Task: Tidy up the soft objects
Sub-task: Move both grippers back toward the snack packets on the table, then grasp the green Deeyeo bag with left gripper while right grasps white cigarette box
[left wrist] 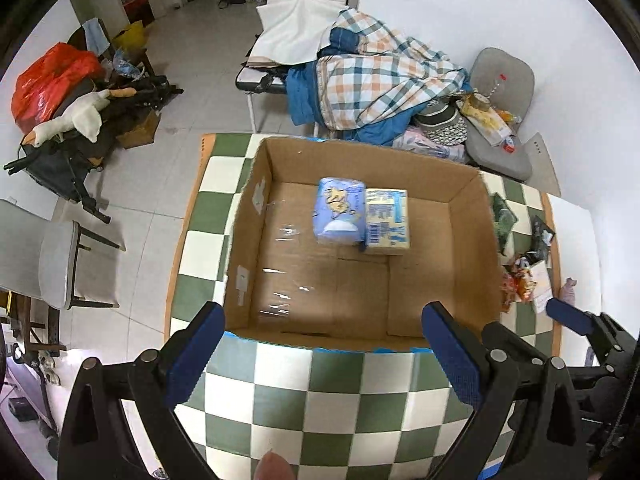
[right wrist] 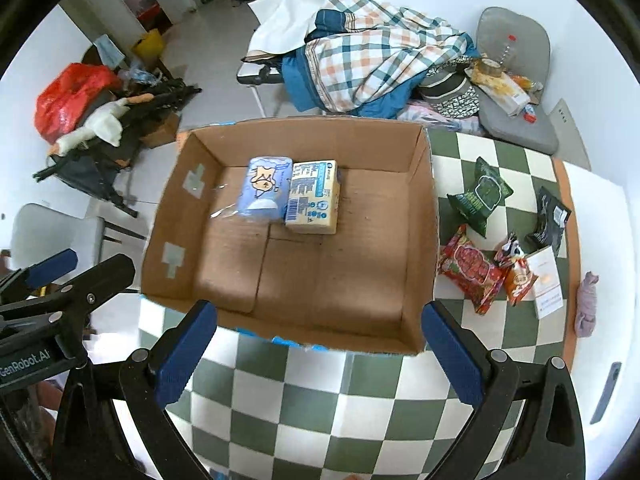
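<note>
An open cardboard box [left wrist: 256, 240] [right wrist: 424, 216] stands on the green-and-white checked table. Inside it, at the far middle, a blue tissue pack [left wrist: 340, 210] [right wrist: 266, 188] lies against a yellow tissue pack [left wrist: 387, 222] [right wrist: 314, 202]. My left gripper [left wrist: 324, 354] hovers open above the box's near edge, nothing between its fingers. My right gripper [right wrist: 318, 352] is open too, over the same near edge, empty. To the right of the box lie a green snack bag [right wrist: 480, 196], a red snack bag [right wrist: 470, 270], a black bag [right wrist: 550, 216], an orange packet [right wrist: 520, 280] and a rolled purple cloth [right wrist: 586, 304].
A white card [right wrist: 548, 280] lies among the snacks. Behind the table a chair carries a plaid blanket [left wrist: 384, 76], and a grey chair [left wrist: 504, 120] holds clutter. On the floor at left sit a red bag [left wrist: 52, 80] and dark gear.
</note>
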The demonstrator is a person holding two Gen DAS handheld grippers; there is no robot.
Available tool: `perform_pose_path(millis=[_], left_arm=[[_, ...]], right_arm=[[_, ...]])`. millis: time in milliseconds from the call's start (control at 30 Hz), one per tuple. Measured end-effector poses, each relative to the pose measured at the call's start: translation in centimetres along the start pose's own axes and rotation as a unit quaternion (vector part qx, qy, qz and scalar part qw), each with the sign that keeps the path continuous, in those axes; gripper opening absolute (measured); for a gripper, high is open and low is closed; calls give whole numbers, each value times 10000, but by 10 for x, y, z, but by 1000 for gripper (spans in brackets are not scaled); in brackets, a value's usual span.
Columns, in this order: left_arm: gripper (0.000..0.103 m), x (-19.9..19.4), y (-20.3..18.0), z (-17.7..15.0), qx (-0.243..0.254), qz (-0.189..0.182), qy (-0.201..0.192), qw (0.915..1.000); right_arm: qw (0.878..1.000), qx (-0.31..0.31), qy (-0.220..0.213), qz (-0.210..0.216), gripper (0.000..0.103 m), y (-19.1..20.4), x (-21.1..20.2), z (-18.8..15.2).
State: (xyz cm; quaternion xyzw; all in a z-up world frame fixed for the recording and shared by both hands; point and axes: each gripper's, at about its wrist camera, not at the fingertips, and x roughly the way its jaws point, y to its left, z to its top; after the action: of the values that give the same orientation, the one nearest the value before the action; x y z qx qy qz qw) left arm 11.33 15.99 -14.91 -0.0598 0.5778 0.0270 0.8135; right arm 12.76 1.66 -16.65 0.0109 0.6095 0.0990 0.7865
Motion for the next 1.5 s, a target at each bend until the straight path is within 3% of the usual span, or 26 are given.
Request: perform_pose_path(millis=[167,267,367,533,633,733,867,1100,1167,1200,1233,1333,1433,1500], left_arm=[[101,-17,-53,6,520,-24,-152,9985],[101,-15,-102,16,1053,24,-196,9942],[101,5,-156,30,1603,-12,5,9871],[101,63,-242,59,2523,102,458,9665],[101,114,-289,71,3030,319,809,9490],[100,163,-316,75,3260,386,1215,9367],[95,216,-343,74,3436,430,1663,9233],[95,287,-374,65,3621,566,2215,9037],[95,301,-377,65,3630,578,2351,8998],[95,304,-378,64,3639,591,2387,8984],[95,308,-378,64,3646,618,2410,8973],[95,317,-377,67,3612,642,2478,8967],[95,324,-372,73,3436,564,2568,9016],[81,327,-369,74,3283,412,2744,9029]], right_arm=[[9996,151,-27,256,103,-38,-26,-4],[9993,337,-34,148,103,-82,-40,-6],[9984,557,-20,-134,103,-132,-47,-5],[9923,1022,178,-680,103,-228,-33,-2],[9894,1185,361,-755,103,-281,-5,2],[9875,1248,584,-765,103,-317,25,3],[9834,1150,1067,-905,102,-351,79,0],[9777,623,1715,-1036,99,-361,154,-6],[9756,561,1843,-1055,88,-363,168,-8],[9743,589,1900,-1059,76,-365,172,-9],[9719,679,1954,-1120,68,-369,176,-10],[9664,1316,1957,-1022,66,-391,174,-17],[9564,2070,1915,-765,66,-416,168,-26],[9520,2425,1826,-391,68,-428,166,-30]])
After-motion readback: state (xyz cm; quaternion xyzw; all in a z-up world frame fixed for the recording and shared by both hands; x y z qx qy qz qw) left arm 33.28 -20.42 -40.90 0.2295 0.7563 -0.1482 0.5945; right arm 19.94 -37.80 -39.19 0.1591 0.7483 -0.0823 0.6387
